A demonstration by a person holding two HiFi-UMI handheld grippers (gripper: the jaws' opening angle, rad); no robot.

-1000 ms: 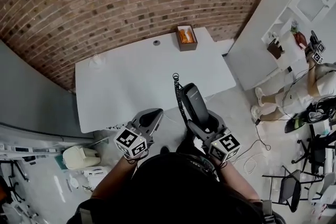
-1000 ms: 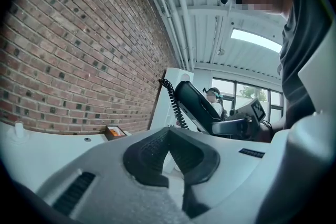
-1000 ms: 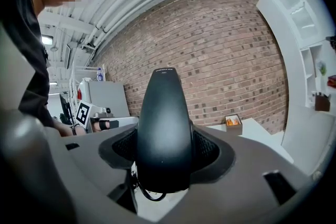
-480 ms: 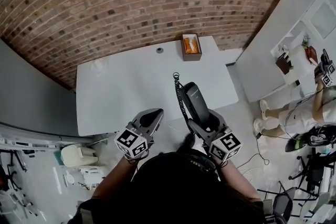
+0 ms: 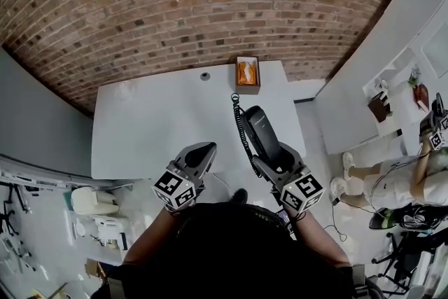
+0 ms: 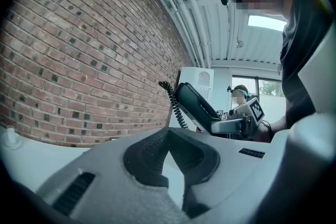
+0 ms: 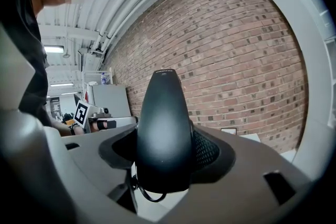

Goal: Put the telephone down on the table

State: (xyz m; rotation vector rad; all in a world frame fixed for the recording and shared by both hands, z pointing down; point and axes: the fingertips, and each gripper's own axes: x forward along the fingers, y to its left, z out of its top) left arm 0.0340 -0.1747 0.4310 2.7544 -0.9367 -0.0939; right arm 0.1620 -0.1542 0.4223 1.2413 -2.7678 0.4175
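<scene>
Right gripper [image 5: 272, 158]: jaws are closed on the near end of the telephone [image 5: 260, 131], a black handset that is gripped across its width and points away toward the brick wall.
Telephone, position: held in the air over the right part of the table [image 5: 154, 126], with its far end tilted up. The coiled cord [image 5: 239, 128] hangs from its left side.
Left gripper [image 5: 201, 155]: jaws are drawn together with nothing between them, and it is held over the near edge of the table, left of the handset.
Handling note: the handset is best levelled before it is lowered and laid flat on bare tabletop. The cord should be kept from bunching beneath it. The jaws should be parted only once the table is judged to carry the weight.
Container: one small open box [image 5: 246, 72] sits at the far edge of the table, well apart from the handset. Orange contents can be seen in it, but their kind cannot be told.
</scene>
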